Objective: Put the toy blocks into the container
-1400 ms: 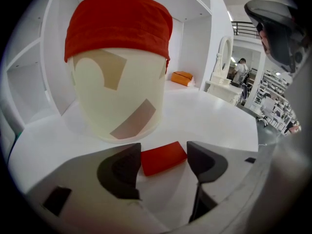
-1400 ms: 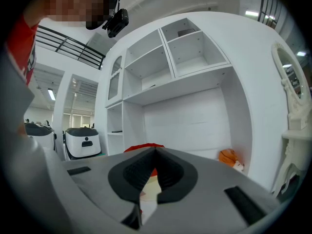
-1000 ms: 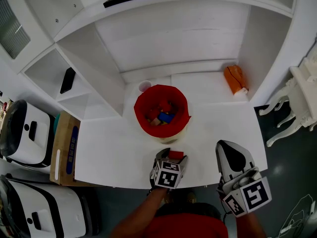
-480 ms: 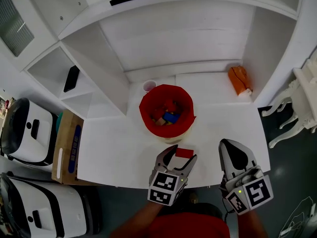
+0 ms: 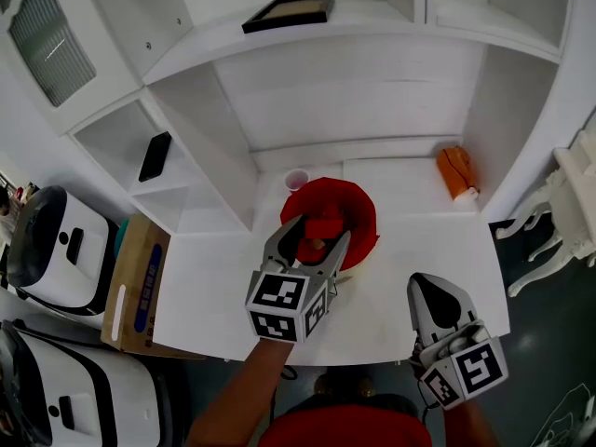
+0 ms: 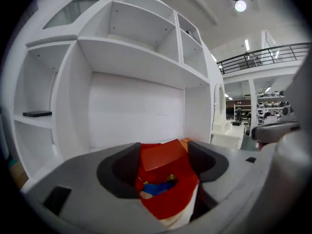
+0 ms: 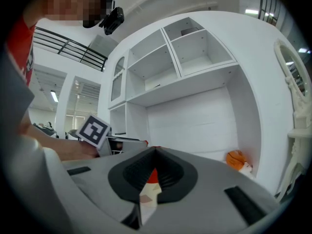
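My left gripper (image 5: 317, 234) is shut on a red toy block (image 5: 325, 228) and holds it up over the near rim of the red container (image 5: 361, 210). In the left gripper view the red block (image 6: 162, 155) is pinched between both jaws, with the red container (image 6: 170, 199) below it and blue and yellow blocks (image 6: 157, 187) showing inside. My right gripper (image 5: 434, 298) rests low at the table's front right, shut with nothing in it. In the right gripper view its jaws (image 7: 155, 151) meet, and the container shows only as a sliver through the gap.
An orange object (image 5: 458, 172) lies at the back right of the white table (image 5: 214, 287). A small white cup (image 5: 296, 179) stands behind the container. White shelves rise at the back and left, with a dark device (image 5: 155, 155) on one. A cardboard box (image 5: 133, 282) sits left of the table.
My left gripper has risen from the table's front edge with the red block and moved forward over the container's near rim. The right gripper has stayed put.
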### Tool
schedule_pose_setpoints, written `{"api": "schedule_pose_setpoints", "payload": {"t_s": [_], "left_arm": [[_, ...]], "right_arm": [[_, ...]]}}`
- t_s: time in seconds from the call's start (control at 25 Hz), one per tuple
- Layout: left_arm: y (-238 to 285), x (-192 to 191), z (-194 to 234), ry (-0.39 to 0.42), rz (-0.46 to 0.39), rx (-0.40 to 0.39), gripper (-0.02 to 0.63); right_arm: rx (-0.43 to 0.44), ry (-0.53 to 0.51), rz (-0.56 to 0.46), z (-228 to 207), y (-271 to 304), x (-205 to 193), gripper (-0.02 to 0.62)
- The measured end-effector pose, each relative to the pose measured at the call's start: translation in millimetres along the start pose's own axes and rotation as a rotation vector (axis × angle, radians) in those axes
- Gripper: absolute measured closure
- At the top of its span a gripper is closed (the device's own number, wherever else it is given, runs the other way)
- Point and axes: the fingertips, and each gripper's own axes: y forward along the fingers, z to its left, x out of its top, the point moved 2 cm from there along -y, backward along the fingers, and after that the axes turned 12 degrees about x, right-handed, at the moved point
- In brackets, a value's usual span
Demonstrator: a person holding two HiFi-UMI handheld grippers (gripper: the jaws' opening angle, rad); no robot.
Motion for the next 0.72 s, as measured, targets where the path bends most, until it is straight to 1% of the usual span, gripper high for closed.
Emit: {"api": "schedule_pose_setpoints", "payload": {"t_s": [0.04,0.08,0.2,0.28,0.36,0.4,0.44,0.48,0.52,0.64,0.68,0.72], "left_arm": [[8.2,-2.6,6.1,0.000,0.017,0.012,0.268],[14.3,-5.0,10.3,-0.002,0.031,0.017,0.249],[17.6,-7.3,12.3,-0.003,0.045,0.002,0.225],[8.7,-5.6,4.4,0.001,0.028,-0.036,0.225],[-6.0,-2.1,-9.0,0.010,-0.011,-0.092,0.227],[-15.4,0.2,-16.2,0.014,-0.040,-0.120,0.279],[-26.0,2.6,-23.1,0.015,-0.072,-0.148,0.352],[-37.2,4.4,-29.4,0.014,-0.103,-0.172,0.388],[-48.5,5.4,-35.0,0.015,-0.129,-0.193,0.441],[-82.1,8.5,-49.7,0.028,-0.174,-0.237,0.546],[-92.3,9.7,-53.8,0.030,-0.183,-0.250,0.572],[-101.7,10.6,-57.1,0.029,-0.194,-0.263,0.584]], "right_arm": [[0.002,-0.003,0.000,2.4,-0.2,0.7,0.600],[0.002,-0.005,0.000,4.6,-0.6,0.9,0.600],[-0.001,-0.006,0.003,9.3,-3.5,-0.6,0.600],[-0.003,-0.004,0.003,11.1,-5.9,-2.3,0.600],[0.003,-0.002,-0.007,13.8,-7.6,-2.9,0.600],[0.011,-0.003,-0.015,16.3,-8.3,-2.7,0.600],[0.022,-0.007,-0.026,19.6,-8.8,-2.1,0.600],[0.035,-0.013,-0.037,23.5,-9.4,-1.1,0.600],[0.049,-0.020,-0.050,27.7,-10.0,0.0,0.600],[0.080,-0.039,-0.082,40.9,-11.8,3.0,0.600],[0.087,-0.044,-0.089,45.1,-12.2,3.7,0.600],[0.096,-0.047,-0.096,49.3,-12.6,4.3,0.600]]}}
